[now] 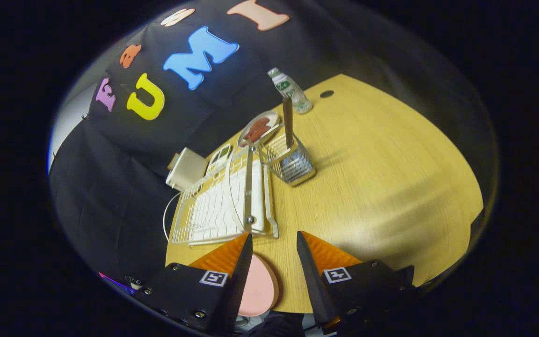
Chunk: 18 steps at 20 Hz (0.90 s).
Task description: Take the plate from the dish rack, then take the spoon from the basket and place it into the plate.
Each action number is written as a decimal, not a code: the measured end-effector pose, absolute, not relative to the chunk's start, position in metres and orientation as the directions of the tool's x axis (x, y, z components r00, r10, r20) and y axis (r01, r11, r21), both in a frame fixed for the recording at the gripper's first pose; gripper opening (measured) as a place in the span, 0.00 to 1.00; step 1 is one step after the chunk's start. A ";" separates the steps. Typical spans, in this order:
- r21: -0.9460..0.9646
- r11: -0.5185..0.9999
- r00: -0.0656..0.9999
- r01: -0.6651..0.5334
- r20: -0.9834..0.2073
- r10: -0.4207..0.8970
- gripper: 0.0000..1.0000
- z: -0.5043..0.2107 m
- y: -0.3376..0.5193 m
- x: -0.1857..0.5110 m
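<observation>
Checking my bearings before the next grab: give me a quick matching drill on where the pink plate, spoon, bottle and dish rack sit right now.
Things:
1. pink plate
2. spoon
3. bottle
4. dish rack

Places:
A. standing upright in the wire basket
B. on the table between the open gripper's fingers
C. at the table's far edge, beyond the basket
D. just ahead of the fingers, beside the basket

Pairs: 1-B, 2-A, 3-C, 4-D
</observation>
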<state>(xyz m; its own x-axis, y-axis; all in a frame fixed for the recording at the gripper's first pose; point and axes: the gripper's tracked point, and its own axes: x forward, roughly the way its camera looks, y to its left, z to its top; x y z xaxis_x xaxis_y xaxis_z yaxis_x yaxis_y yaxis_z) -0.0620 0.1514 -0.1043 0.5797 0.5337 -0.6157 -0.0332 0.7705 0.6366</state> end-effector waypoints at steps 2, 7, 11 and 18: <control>0.623 0.781 0.657 -0.043 -0.571 0.492 0.60 -0.087 0.143 -0.039; 0.604 0.797 0.770 -0.020 -0.499 0.398 0.60 -0.075 0.129 0.010; 0.584 0.811 0.816 0.015 -0.476 0.328 0.60 -0.085 0.121 0.047; 0.551 0.831 0.866 0.070 -0.448 0.224 0.60 -0.113 0.121 0.098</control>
